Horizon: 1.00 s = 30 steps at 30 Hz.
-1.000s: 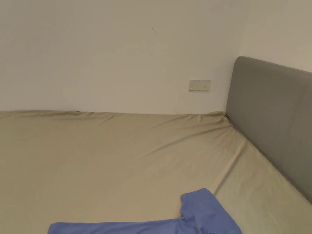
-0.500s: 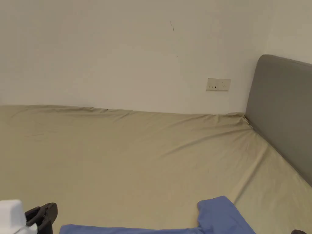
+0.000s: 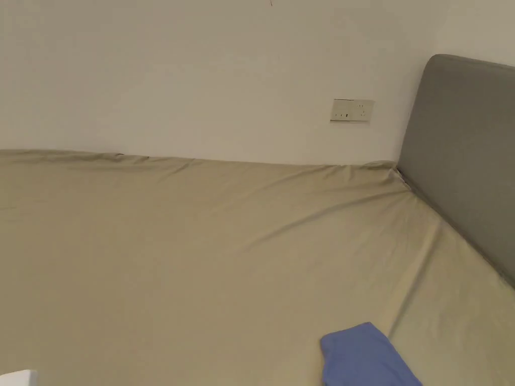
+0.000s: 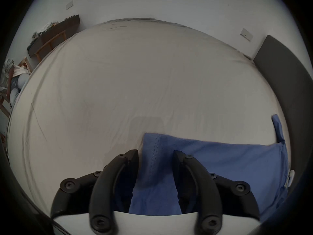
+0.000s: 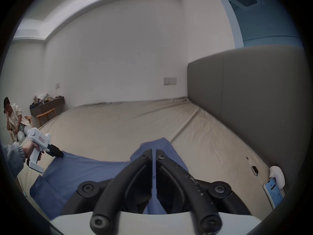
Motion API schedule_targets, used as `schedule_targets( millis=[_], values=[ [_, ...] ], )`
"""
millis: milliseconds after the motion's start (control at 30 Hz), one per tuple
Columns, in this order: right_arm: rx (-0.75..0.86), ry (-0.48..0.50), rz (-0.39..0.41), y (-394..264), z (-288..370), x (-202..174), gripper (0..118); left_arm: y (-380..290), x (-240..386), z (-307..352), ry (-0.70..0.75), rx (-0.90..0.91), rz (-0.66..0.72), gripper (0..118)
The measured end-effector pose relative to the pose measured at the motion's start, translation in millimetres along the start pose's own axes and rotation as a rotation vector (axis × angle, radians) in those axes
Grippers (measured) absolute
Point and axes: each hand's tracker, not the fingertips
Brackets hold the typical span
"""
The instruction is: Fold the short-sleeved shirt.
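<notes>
A blue short-sleeved shirt lies flat on the beige bed sheet, near its front edge. One sleeve points toward the headboard. My left gripper is open, its jaws straddling the stitched hem at the shirt's left end. In the right gripper view the left gripper touches that corner of the shirt, held by a hand. My right gripper is shut, low over the shirt by the sleeve. I cannot tell whether cloth is pinched between its jaws.
A grey headboard bounds the bed on the right. A phone and a white pod lie beside it. A person sits on a chair past the bed's left side, near a dark shelf.
The head camera has tipped. The shirt's long far edge has left the bottom of the picture. The left gripper's black jaws, seen half a second ago, have dropped below the frame.
</notes>
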Motion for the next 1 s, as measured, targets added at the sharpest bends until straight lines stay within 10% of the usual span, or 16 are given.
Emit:
schedule_targets(
  millis=[67, 267, 367, 567, 633, 700, 1000],
  values=[
    [-0.087, -0.021, 0.025, -1, -27, 5, 18, -4, 2, 3, -0.001, 0.041, -0.026, 0],
    [-0.37, -0.016, -0.012, -9, -133, 47, 37, -18, 10, 39, -0.083, 0.098, -0.049, 0],
    [-0.506, -0.077, -0.029, -13, -176, 60, 65, -25, 9, 52, -0.129, 0.123, -0.042, 0],
    [-0.62, -0.124, -0.083, -37, -214, 74, 77, -35, 13, 58, -0.127, 0.115, -0.079, 0],
    [-0.616, -0.133, -0.045, -36, -214, 70, 68, -35, 10, 56, -0.121, 0.109, -0.077, 0],
    [-0.591, -0.055, -0.019, -31, -209, 71, 6, -37, 10, 57, -0.123, 0.11, -0.064, 0],
    [-0.453, 0.032, -0.087, 15, -135, 72, 5, -40, -4, 107, -0.15, 0.176, -0.04, 0]
  ],
)
